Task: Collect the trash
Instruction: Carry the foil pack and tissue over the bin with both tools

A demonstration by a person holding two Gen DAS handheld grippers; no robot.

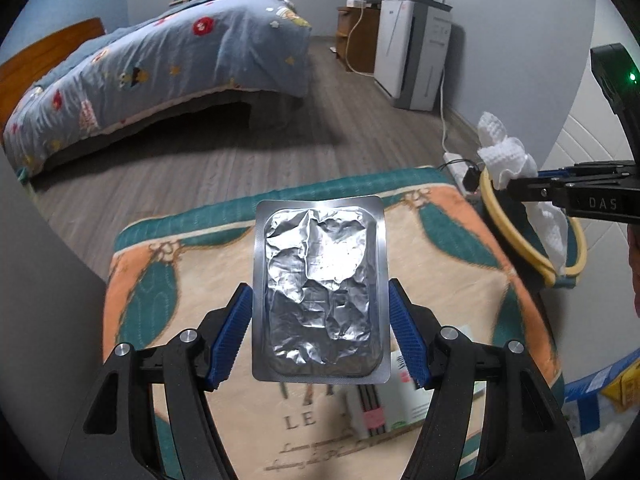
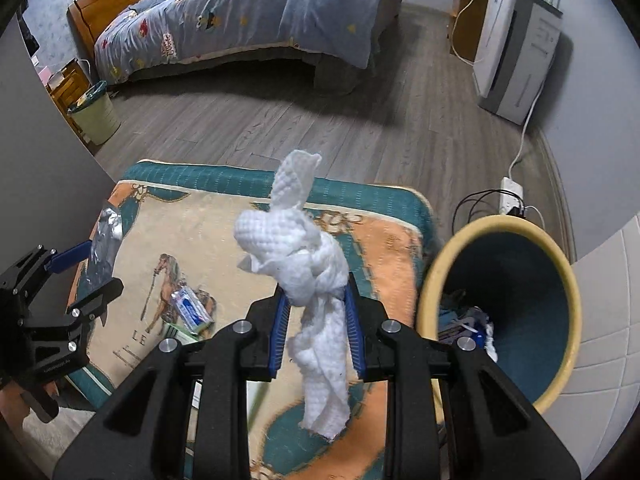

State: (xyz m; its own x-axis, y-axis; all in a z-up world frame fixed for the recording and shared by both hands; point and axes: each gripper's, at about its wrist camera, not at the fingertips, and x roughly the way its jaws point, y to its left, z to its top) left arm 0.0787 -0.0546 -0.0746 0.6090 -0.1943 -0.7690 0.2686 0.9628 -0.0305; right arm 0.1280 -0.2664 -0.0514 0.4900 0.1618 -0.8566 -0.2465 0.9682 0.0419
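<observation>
My left gripper is shut on a silver foil blister pack, held flat above the patterned rug. It also shows in the right wrist view at the left. My right gripper is shut on a crumpled white paper towel, which hangs down below the fingers. The towel also shows in the left wrist view at the right. A yellow-rimmed bin with a dark blue inside stands right of the right gripper, with some trash at its bottom.
A small plastic wrapper and a white-green box lie on the rug. A bed stands beyond on the wood floor. A white appliance, a power strip with cables and a green bin are around.
</observation>
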